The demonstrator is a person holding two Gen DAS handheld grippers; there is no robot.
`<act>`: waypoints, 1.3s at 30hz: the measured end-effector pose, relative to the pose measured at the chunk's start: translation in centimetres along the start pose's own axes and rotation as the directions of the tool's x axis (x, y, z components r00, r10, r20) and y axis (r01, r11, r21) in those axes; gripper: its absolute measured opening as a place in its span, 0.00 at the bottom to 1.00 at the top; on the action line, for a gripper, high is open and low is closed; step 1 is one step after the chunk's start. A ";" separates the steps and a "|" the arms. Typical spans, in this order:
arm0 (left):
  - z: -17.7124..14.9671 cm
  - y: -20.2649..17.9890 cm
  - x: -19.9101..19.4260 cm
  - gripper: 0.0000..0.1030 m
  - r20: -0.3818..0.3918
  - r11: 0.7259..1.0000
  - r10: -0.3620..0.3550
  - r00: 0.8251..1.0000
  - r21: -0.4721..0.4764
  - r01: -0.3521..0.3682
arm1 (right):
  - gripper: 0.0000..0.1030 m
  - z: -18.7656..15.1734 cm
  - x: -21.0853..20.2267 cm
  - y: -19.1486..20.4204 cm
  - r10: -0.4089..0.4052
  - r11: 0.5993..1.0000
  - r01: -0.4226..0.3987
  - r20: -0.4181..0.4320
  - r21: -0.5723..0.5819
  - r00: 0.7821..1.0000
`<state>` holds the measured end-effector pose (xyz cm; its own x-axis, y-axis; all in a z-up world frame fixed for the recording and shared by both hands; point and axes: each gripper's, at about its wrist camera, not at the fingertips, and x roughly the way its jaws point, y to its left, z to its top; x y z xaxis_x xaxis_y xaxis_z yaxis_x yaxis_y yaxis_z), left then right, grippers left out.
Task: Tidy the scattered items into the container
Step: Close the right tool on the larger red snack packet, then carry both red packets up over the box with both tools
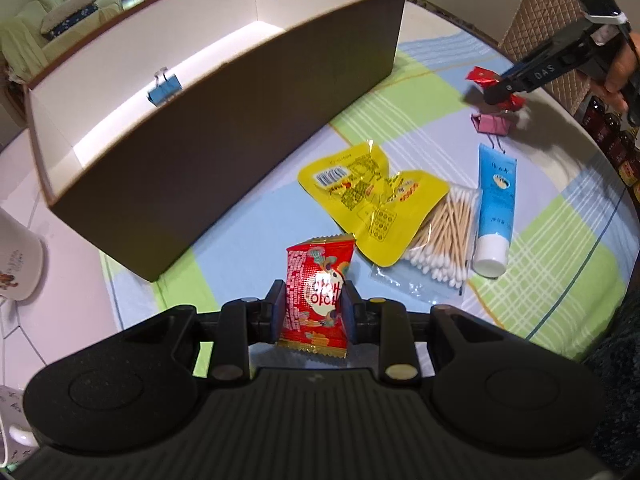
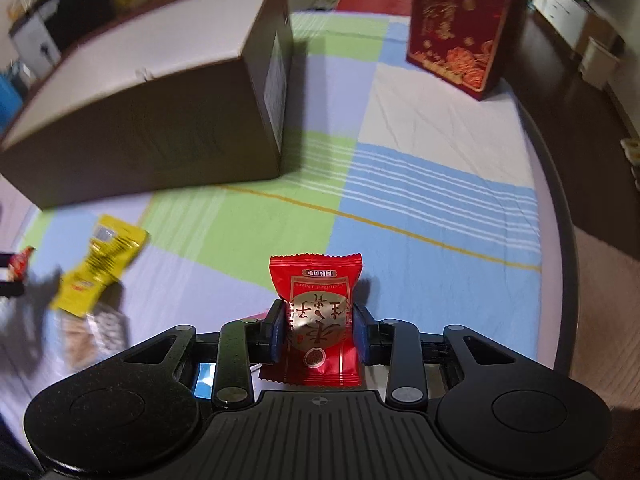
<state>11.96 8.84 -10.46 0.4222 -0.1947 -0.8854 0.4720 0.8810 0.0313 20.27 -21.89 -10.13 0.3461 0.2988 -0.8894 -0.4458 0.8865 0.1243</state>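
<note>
Two grippers near the brown box [image 1: 224,128], left gripper [image 1: 314,306] jaws pinching a red snack packet [image 1: 316,296], right gripper [image 2: 318,330] jaws clamping a red candy packet [image 2: 316,320]

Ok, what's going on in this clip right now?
A person is tidying small items off a checked tablecloth into a brown box. The left tongs are shut on a red snack packet, and the right tongs are shut on a red candy packet. A blue binder clip already lies in the box. A yellow pouch, cotton swabs, a blue tube and a pink binder clip are still on the cloth.
</note>
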 end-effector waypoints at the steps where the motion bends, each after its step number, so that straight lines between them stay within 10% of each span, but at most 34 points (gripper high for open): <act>1: 0.1 0.0 -0.4 0.23 0.008 1.000 0.005 1.000 -0.002 -0.005 | 0.32 -0.1 -0.6 0.2 0.009 1.000 -0.010 0.008 0.022 1.000; 13: 1.6 -0.5 -5.3 0.24 0.093 0.994 0.103 0.990 -0.028 -0.101 | 0.32 -0.1 -6.4 5.8 0.147 0.988 -0.150 0.111 0.022 0.983; 39: 7.2 4.2 -11.5 0.24 0.284 0.965 0.260 0.923 -0.049 -0.257 | 0.32 10.0 -9.3 11.6 0.229 0.970 -0.192 0.299 -0.147 0.926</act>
<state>14.64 11.72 3.17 0.7321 -0.0731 -0.6772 0.3093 0.9215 0.2350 20.09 -10.84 3.95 0.4653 0.5856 -0.6637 -0.6208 0.7504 0.2269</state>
